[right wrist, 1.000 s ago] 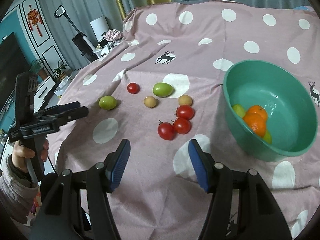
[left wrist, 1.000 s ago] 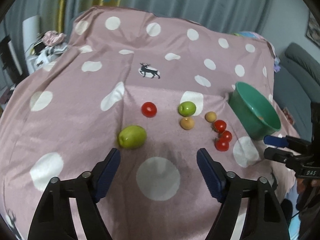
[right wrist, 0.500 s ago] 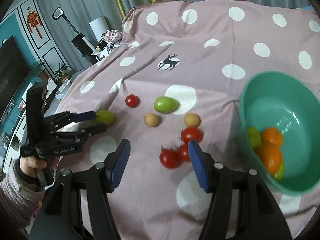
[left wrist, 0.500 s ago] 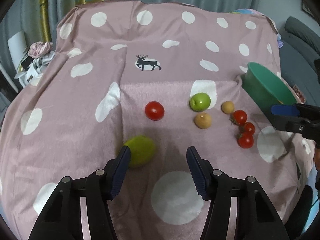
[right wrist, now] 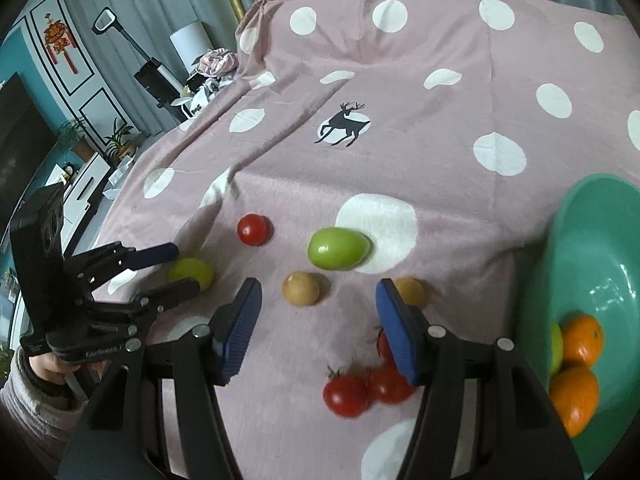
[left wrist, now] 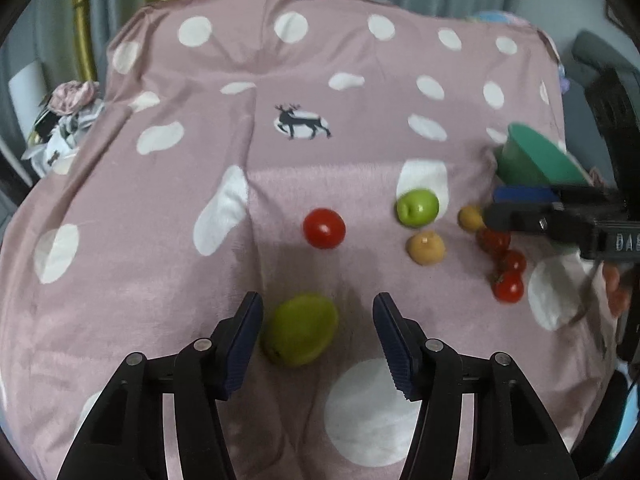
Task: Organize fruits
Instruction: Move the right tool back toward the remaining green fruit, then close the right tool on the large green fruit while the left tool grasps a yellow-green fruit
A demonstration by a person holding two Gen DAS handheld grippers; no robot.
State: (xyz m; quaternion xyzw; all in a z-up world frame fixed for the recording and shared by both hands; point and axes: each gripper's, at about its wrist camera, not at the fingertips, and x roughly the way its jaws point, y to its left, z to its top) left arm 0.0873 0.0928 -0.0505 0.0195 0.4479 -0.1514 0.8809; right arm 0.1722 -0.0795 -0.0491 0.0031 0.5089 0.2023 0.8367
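Observation:
My left gripper [left wrist: 318,330] is open with a yellow-green fruit [left wrist: 300,334] lying between its fingers on the pink dotted cloth; the same fruit shows in the right wrist view [right wrist: 191,274]. My right gripper [right wrist: 318,322] is open and empty above the cloth, with a cluster of red tomatoes [right wrist: 366,386] just under its right finger. A green fruit [right wrist: 338,248], two tan fruits [right wrist: 301,289] [right wrist: 409,292] and a lone tomato [right wrist: 252,229] lie ahead. The green bowl [right wrist: 580,240] at the right holds oranges [right wrist: 580,342].
The cloth [left wrist: 280,60] slopes up to a raised far edge against grey curtains. In the right wrist view a pile of clothes [right wrist: 216,62] and a stand lie beyond the left edge. The right gripper [left wrist: 520,212] shows in the left wrist view over the tomatoes.
My left gripper has moved forward so the yellow-green fruit now lies between its fingers. My right gripper has moved forward and left, away from the bowl, over the tomatoes.

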